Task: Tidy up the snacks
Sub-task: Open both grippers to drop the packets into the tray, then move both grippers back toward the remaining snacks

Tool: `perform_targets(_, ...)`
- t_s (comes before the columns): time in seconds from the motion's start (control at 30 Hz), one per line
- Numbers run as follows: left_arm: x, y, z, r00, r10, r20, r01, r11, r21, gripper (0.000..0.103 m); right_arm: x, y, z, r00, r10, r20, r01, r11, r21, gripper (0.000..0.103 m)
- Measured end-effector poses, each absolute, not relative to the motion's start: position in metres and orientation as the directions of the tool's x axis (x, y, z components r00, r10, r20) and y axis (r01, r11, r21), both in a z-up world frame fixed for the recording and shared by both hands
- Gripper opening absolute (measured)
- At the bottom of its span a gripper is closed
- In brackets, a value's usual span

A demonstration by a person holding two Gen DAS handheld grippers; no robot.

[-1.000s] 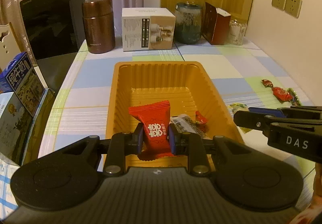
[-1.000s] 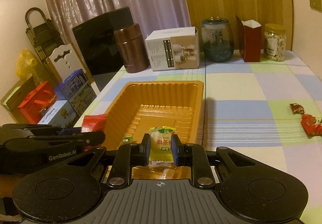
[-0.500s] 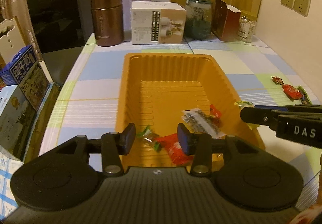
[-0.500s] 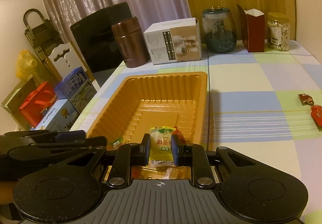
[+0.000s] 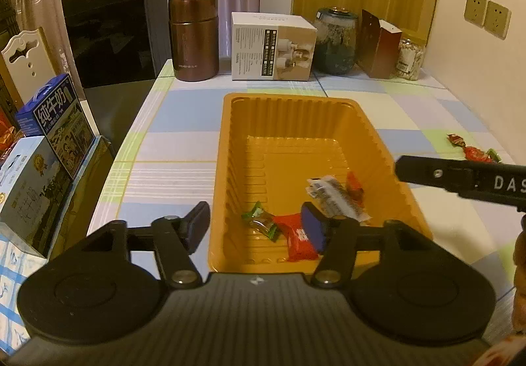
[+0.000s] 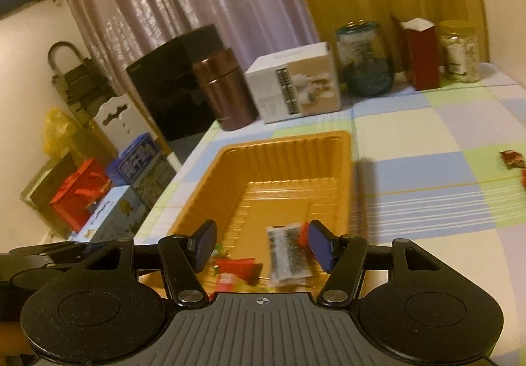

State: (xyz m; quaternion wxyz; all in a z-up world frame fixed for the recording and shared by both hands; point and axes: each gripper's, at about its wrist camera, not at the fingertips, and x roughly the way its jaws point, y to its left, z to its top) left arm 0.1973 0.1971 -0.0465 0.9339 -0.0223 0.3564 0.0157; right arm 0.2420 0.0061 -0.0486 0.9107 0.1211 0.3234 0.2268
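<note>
An orange plastic tray point(image 5: 378, 139) point(image 6: 345, 169) sits mid-table. In it lie a red snack packet point(image 5: 297, 239) point(image 6: 238, 267), a green-wrapped candy point(image 5: 261, 221), a black-and-white packet point(image 5: 338, 198) point(image 6: 287, 254) and a small red candy point(image 5: 355, 187). My left gripper point(image 5: 256, 229) is open and empty above the tray's near end. My right gripper point(image 6: 261, 249) is open and empty over the tray's near right part; its arm shows in the left wrist view point(image 5: 460, 180). Loose red candies point(image 5: 470, 149) point(image 6: 511, 159) lie on the cloth at the right.
At the table's back stand a brown canister point(image 5: 194, 37), a white box point(image 5: 273, 50), a glass jar point(image 5: 335, 40), a dark red carton point(image 5: 378, 44) and a nut jar point(image 5: 409, 58). A black appliance point(image 5: 111, 27) and milk cartons point(image 5: 52, 123) stand at the left.
My left gripper opened and dropped the red packet into the tray. My right gripper opened and let go of the yellow-green snack, which I cannot make out now; its view has tilted.
</note>
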Motion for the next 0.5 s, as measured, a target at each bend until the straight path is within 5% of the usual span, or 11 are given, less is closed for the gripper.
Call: perform_targets(0.5, 0.160, 0.122, -0.032, 0.757, -0.094, -0.646, 0.043, 0.995, -0.094, 0.071, 0.162, -0.107, -0.036, 0.779, 0.268, -0.567, -0.090, 0.942, 0.322, 0.062)
